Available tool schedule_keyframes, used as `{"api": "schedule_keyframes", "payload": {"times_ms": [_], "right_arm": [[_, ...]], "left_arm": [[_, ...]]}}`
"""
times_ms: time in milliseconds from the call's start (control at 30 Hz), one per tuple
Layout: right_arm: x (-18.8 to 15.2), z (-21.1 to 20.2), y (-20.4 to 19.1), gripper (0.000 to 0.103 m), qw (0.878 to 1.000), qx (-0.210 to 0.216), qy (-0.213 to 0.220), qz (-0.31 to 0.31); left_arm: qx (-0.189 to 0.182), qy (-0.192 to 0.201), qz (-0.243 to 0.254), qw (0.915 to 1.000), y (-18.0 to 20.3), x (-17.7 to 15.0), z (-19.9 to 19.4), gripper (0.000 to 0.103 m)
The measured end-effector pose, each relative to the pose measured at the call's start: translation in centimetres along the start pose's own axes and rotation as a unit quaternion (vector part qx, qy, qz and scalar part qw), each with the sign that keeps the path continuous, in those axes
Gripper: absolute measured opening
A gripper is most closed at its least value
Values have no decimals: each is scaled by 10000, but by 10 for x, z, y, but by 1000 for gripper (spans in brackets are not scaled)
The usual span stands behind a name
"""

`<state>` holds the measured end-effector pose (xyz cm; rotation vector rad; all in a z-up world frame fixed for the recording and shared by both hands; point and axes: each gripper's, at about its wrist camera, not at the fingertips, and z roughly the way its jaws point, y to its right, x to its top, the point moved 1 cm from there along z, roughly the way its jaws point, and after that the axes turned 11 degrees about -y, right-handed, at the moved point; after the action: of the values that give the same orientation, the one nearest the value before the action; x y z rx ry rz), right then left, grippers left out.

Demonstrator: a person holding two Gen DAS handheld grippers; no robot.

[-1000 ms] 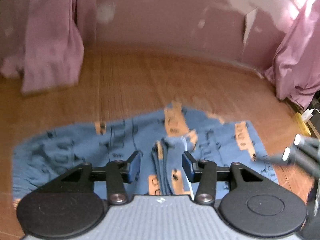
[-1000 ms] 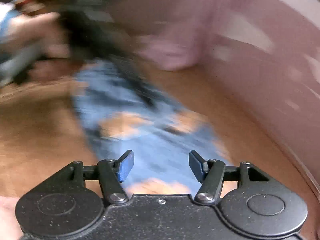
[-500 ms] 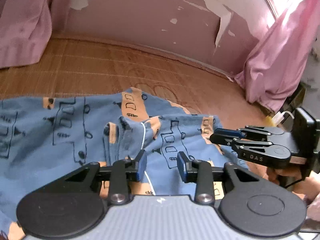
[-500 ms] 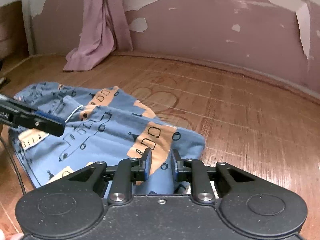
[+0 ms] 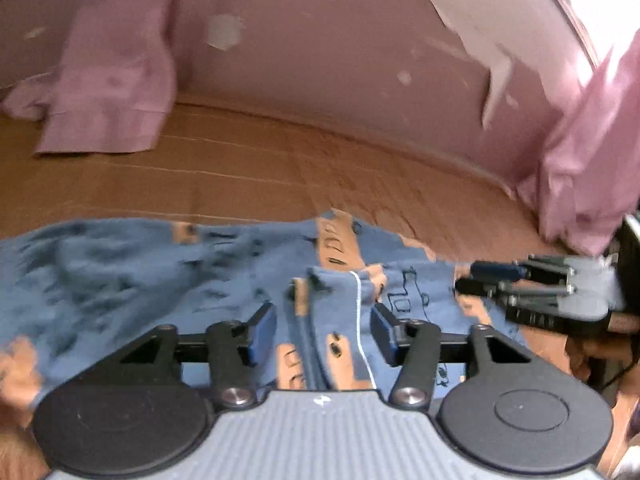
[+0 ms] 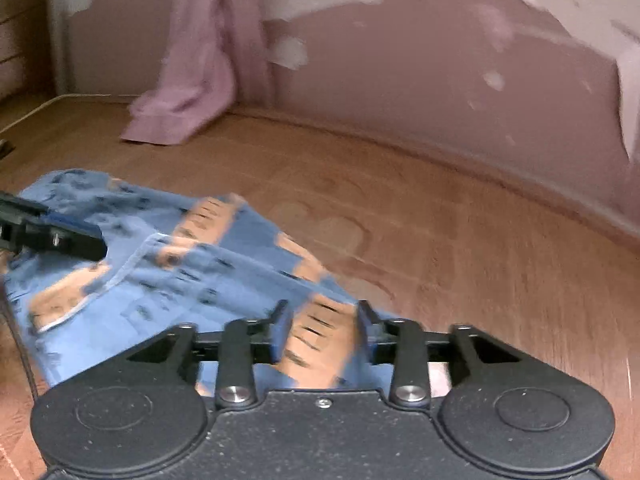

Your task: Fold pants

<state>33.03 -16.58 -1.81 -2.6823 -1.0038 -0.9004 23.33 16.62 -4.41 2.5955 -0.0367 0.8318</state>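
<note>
Blue pants (image 5: pixel 120 280) with orange patches and black drawings lie spread on the wooden floor (image 5: pixel 240 176). My left gripper (image 5: pixel 323 334) is open, low over a raised fold of the cloth with a white seam line; the fold runs between its blue pads (image 5: pixel 262 332) without being pinched. My right gripper (image 5: pixel 466 278) reaches in from the right at the pants' edge. In the right wrist view the pants (image 6: pixel 192 264) stretch away to the left, and the right gripper (image 6: pixel 324 328) is open with an orange patch of cloth between its fingers. The left gripper (image 6: pixel 94 238) shows at the left edge.
A pink wall with peeling paint (image 5: pixel 340 80) bounds the floor at the back. Pink curtains hang at the left (image 5: pixel 108 80) and right (image 5: pixel 592 160), touching the floor. A hand (image 5: pixel 592 344) holds the right gripper. Bare floor (image 6: pixel 460 260) stretches right of the pants.
Both grippers' fingers stand wider apart than half a second ago; the right one, then closed on the pants' edge, has let go. Both views have pulled back slightly and are blurred.
</note>
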Motion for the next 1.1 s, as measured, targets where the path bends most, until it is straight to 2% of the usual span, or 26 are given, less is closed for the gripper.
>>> {"api": "schedule_keyframes", "payload": {"times_ms": [33,67,133,200,233,267,333,433,500,567,600,633,667,767,900,1033,1100], "right_arm": [[1,-3,-11,64,9998,77,25,-156],[1,-6,-24,72,9991,191,56,-371],[0,-12,-54,80,9954,338,160,-882],[-4,-16,-87,87,9885,256,303,-1459],[-6,-16,-101,90,9844,172,368,-1711],[-9,-15,-117,91,9786,49,443,-2008],[-12,-12,-139,91,9692,-292,579,-2376],[-10,-5,-163,91,9537,-980,938,-2684],[-2,3,-167,89,9507,-1264,1027,-2638],[12,12,-161,72,9644,-985,826,-2311],[19,15,-154,67,9735,-660,685,-2079],[25,20,-146,58,9797,-374,575,-1884],[30,25,-141,54,9841,-88,488,-1704],[41,36,-124,53,9892,637,257,-1294],[51,43,-101,53,9892,1265,-108,-732],[40,20,-99,53,9897,1198,-15,-787],[30,10,-103,53,9906,1027,-141,-890]], "left_arm": [[70,143,-121,9998,-4,-6,-14,71],[218,296,-213,9991,-6,-13,-25,79],[718,714,-463,9938,-11,-29,-51,84],[1156,1046,-700,9853,-18,-45,-71,86],[1459,1206,-827,9784,-24,-51,-81,88],[1698,1345,-955,9716,-31,-57,-87,90],[1893,1348,-1264,9644,-49,-62,-92,89],[1816,1359,-1912,9550,-76,-64,-95,84],[1801,1369,-2180,9494,-85,-61,-94,77],[1742,1346,-2316,9476,-94,-61,-93,70],[1694,1305,-2376,9475,-97,-60,-91,65],[1620,1254,-2409,9487,-102,-60,-91,63],[1551,1227,-2419,9499,-104,-60,-90,59],[1482,1182,-2339,9536,-106,-58,-86,51],[1552,961,-2209,9581,-101,-53,-80,45],[1620,715,-2210,9591,-101,-51,-73,44],[1678,657,-2173,9593,-99,-49,-71,45]]}}
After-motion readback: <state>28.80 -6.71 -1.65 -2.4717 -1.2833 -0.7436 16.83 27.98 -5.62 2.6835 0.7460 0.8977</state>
